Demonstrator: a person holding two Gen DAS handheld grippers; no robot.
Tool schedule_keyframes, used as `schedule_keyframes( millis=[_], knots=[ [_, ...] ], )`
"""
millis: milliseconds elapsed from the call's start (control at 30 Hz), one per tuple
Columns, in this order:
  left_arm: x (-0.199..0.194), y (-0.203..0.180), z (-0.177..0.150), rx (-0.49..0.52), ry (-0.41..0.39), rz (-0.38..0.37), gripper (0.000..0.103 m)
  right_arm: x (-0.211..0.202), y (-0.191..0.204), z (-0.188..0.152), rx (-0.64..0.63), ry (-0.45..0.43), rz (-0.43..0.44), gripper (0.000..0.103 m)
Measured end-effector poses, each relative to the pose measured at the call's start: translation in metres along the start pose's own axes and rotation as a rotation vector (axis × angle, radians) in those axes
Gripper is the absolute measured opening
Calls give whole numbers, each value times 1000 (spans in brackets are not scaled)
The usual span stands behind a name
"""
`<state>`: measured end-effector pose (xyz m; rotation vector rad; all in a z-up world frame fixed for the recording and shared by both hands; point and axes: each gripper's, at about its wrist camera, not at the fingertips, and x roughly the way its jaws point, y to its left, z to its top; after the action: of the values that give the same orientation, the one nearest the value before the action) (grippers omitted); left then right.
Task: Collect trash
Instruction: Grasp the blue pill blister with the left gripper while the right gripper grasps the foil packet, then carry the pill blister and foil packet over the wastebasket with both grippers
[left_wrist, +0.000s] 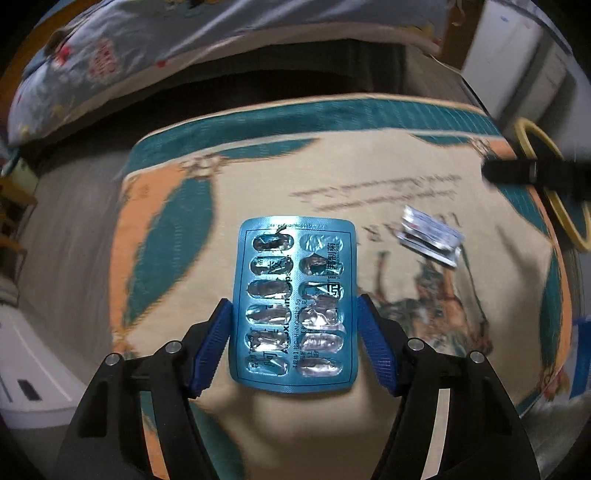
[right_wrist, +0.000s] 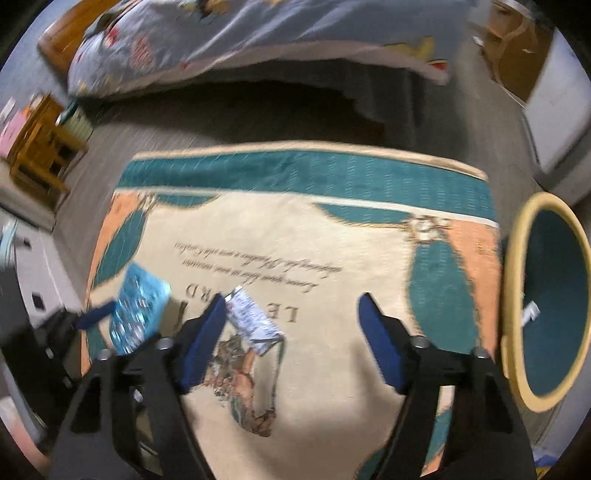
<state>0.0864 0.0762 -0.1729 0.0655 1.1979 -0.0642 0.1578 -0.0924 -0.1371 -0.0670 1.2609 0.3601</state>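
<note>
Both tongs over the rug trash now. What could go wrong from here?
1. The flat blue foil blister pack sits between the left tongs, pads at its long edges. It looks thin, so squeezing may buckle it or let it slip out.
2. The small crumpled silver wrapper lies beside the left pad of the right tongs, not centred; closing may nudge it away.
3. The round yellow-rimmed green bin stands at the rug's edge; a rushed drop could miss.
</note>
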Motion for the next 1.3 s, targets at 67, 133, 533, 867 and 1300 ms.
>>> schedule_keyframes(
  millis=[67, 133, 533, 867, 1300],
  knots=[
    [0, 10, 1, -29, -1, -4, 69, 8, 10, -1, -45, 24, 6, 60],
    [-1, 13, 3, -33, -1, -2, 69, 17, 22, -3, -97, 58, 8, 58],
    [2, 17, 8, -45, 7, -12, 69, 62, 49, -15, -230, 199, -40, 57],
    [0, 19, 8, -40, 10, -12, 69, 76, 55, -5, -219, 189, -93, 30],
    [-13, -3, 9, 13, -18, -10, 69, 32, 22, -8, -102, 107, -45, 22]
  ],
)
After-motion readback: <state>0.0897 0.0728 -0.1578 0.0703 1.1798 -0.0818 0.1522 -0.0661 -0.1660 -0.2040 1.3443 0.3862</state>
